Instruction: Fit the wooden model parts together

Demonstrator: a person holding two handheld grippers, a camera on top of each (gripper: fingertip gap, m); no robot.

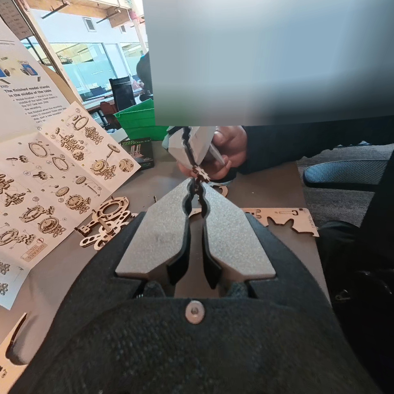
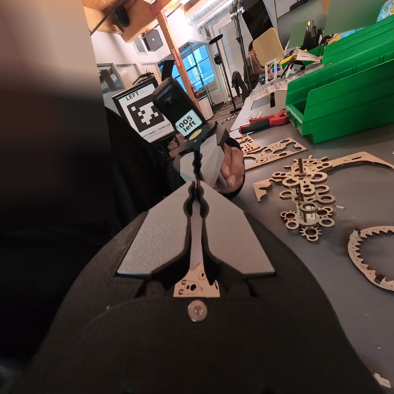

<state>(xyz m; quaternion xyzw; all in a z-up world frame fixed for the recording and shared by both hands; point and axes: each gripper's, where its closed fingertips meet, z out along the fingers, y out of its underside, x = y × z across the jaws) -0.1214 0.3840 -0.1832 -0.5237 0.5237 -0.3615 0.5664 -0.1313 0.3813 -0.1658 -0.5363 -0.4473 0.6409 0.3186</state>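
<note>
My left gripper (image 1: 196, 186) is shut on a small dark wooden part (image 1: 197, 189), held above the grey table (image 1: 170, 183). My right gripper (image 1: 194, 164) comes in tip to tip from the far side. It is shut on a small toothed wooden part (image 1: 202, 173) that touches the left one's part. In the right wrist view my right gripper (image 2: 197, 183) meets the left gripper (image 2: 198, 170) nose to nose, and the parts are almost hidden between the tips. A partly built wooden model (image 1: 108, 221) lies on the table; it also shows in the right wrist view (image 2: 304, 191).
An unfolded instruction sheet (image 1: 53, 181) and a small dark box (image 1: 140, 153) lie left. Punched-out plywood sheets (image 1: 283, 221) (image 2: 273, 151), a toothed ring (image 2: 362, 255), red-handled pliers (image 2: 266, 123) and green bins (image 2: 341, 96) surround the work spot. A chair armrest (image 1: 345, 172) is right. My left and right fingertips are right by each other.
</note>
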